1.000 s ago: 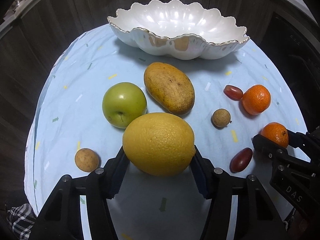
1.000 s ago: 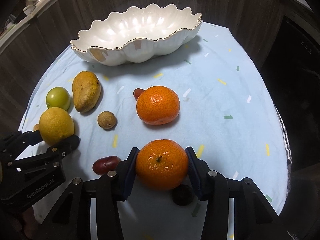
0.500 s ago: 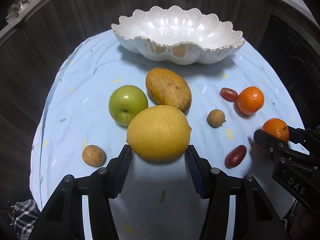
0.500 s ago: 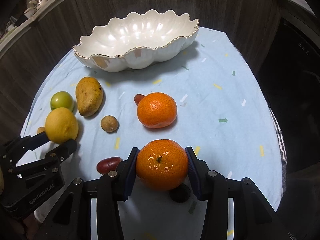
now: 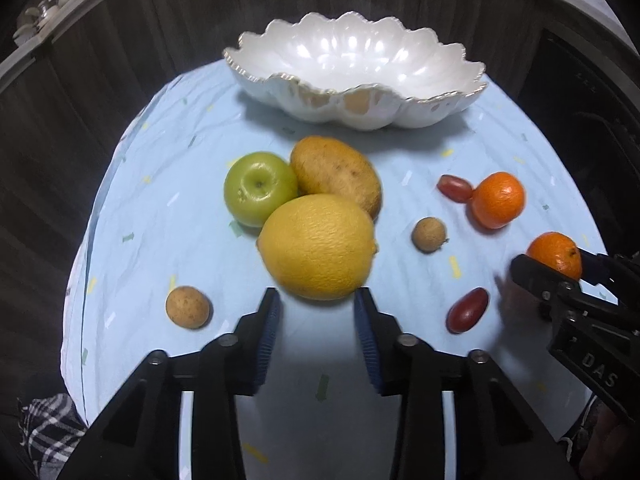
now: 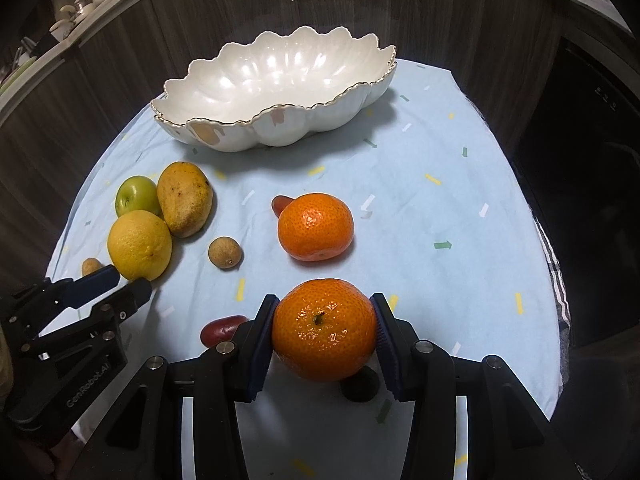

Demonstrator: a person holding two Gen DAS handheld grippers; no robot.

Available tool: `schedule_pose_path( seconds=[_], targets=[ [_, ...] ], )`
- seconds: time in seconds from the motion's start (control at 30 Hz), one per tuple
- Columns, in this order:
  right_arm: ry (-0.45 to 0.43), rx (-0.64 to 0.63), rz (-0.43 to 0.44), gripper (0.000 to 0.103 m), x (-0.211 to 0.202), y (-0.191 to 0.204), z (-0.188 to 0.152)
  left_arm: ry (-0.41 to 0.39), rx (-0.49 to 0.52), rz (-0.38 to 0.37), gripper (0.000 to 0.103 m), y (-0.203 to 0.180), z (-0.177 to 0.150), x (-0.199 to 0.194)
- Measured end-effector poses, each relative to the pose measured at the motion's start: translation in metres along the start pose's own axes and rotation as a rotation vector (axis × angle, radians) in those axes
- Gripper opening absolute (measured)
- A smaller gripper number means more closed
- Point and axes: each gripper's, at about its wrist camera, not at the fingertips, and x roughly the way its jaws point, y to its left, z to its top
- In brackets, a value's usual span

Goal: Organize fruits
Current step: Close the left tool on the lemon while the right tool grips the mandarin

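My right gripper [image 6: 324, 320] is shut on an orange mandarin [image 6: 324, 328], held above the blue cloth; it also shows in the left wrist view [image 5: 556, 254]. My left gripper [image 5: 316, 312] stands just behind a large yellow lemon [image 5: 318, 246], its jaws apart and off the fruit's sides; the lemon also shows in the right wrist view [image 6: 140, 244]. A white scalloped bowl [image 5: 360, 108] stands empty at the back. A green apple [image 5: 260, 188], a mango [image 5: 336, 174], a second mandarin [image 5: 498, 200], two red grapes and two longans lie on the cloth.
The round table's blue cloth [image 6: 440, 200] ends close at left, right and front, with dark wood panels behind. A dark small fruit [image 6: 360, 386] lies under my right gripper. A red grape [image 5: 468, 308] lies between the two grippers.
My left gripper has drawn back from the lemon, which now sits past its fingertips near the apple and mango. My right gripper has lifted a little with the mandarin.
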Motion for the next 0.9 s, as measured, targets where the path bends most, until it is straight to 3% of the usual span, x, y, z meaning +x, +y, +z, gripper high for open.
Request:
schedule_pose_path(
  seconds=[0.13, 0.23, 0.73, 0.83, 0.9],
  targets=[
    [-0.003, -0.006, 0.001, 0.046, 0.0, 0.0, 0.0, -0.021, -0.007, 0.003, 0.064, 0.003, 0.002, 0.0],
    [0.001, -0.001, 0.005, 0.046, 0.002, -0.001, 0.0, -0.026, 0.0, -0.004, 0.069, 0.001, 0.005, 0.002],
    [0.01, 0.022, 0.006, 0.046, 0.009, -0.004, 0.003, -0.012, 0.019, -0.007, 0.072, -0.006, 0.023, 0.022],
    [0.013, 0.023, 0.005, 0.046, 0.011, -0.004, 0.003, -0.016, 0.015, -0.002, 0.07, -0.005, 0.026, 0.024],
    [0.013, 0.022, 0.006, 0.046, 0.011, -0.004, 0.003, -0.02, 0.013, 0.009, 0.063, -0.004, 0.027, 0.024]
  ],
)
